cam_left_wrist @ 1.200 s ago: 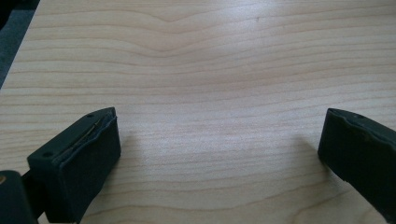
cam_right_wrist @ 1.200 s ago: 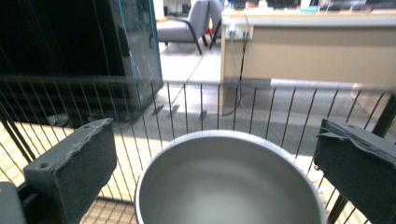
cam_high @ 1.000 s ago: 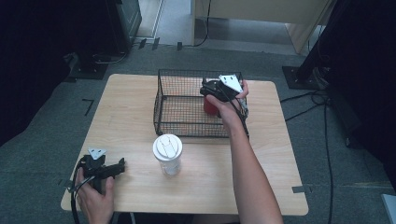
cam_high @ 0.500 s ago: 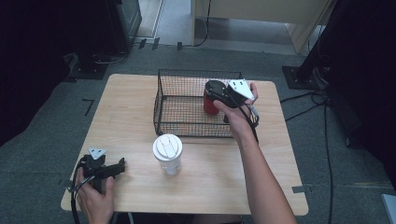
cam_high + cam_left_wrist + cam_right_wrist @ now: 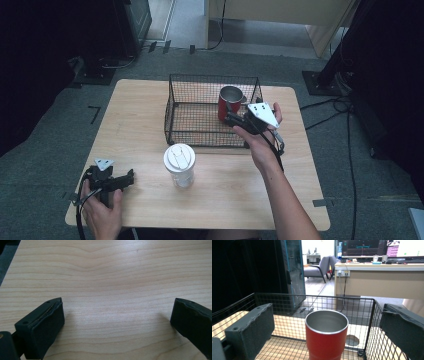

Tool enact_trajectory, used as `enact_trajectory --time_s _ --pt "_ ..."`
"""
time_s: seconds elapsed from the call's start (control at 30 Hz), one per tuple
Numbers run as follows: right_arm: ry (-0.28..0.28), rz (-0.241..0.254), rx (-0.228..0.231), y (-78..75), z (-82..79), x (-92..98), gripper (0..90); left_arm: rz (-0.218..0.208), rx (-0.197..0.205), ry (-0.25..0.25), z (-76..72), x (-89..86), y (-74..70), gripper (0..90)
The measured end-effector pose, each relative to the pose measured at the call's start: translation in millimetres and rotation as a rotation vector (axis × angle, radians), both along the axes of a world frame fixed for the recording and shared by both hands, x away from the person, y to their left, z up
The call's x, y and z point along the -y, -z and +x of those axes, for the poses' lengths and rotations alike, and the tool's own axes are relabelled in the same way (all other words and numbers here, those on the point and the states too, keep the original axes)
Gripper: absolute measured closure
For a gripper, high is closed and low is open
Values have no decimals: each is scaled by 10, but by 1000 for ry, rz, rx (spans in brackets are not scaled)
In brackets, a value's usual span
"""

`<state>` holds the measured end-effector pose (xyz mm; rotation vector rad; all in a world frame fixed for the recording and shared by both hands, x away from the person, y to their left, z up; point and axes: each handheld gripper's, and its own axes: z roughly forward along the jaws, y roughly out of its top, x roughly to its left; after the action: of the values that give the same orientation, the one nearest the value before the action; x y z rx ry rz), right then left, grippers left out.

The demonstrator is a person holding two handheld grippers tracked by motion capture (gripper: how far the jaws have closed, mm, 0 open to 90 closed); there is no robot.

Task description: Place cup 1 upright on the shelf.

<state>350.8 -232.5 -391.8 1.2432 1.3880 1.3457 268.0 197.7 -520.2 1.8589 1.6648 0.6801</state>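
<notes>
A red metal tumbler (image 5: 229, 103) with a steel inside stands upright in the right back corner of a black wire basket (image 5: 172, 107). My right gripper (image 5: 231, 119) hovers just on the near side of the tumbler, by the basket's right end. In the right gripper view the tumbler (image 5: 326, 340) stands ahead between the two jaws of my right gripper (image 5: 328, 315), which is open and apart from it. My left gripper (image 5: 127, 177) rests at the table's near left corner. In the left gripper view, that gripper (image 5: 117, 312) is open over bare wood.
A clear cup with a white lid (image 5: 179, 164) stands on the wooden table (image 5: 135, 115) in front of the basket, between the two hands. The right gripper view shows the basket's wire walls (image 5: 359, 307) around the tumbler, and a desk and chairs beyond.
My right gripper has drawn back from over the tumbler toward the person. The tumbler stays standing in the basket. The left gripper has not moved.
</notes>
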Motion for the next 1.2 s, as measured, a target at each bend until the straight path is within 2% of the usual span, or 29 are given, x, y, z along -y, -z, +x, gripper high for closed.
enact_trajectory --time_s 0.47,0.8,1.0,1.2 --pt "-60 -36 21 66 -391 -122 0 -1 0 -1 0 1 -1 0" --pt "-110 -25 10 101 -625 -192 0 -1 0 -2 0 2 0 0" --pt "-124 -50 12 152 -732 -221 0 -2 1 -2 0 2 1 0" --pt "-136 -37 -10 250 -797 -220 0 -1 2 -2 0 1 2 0"
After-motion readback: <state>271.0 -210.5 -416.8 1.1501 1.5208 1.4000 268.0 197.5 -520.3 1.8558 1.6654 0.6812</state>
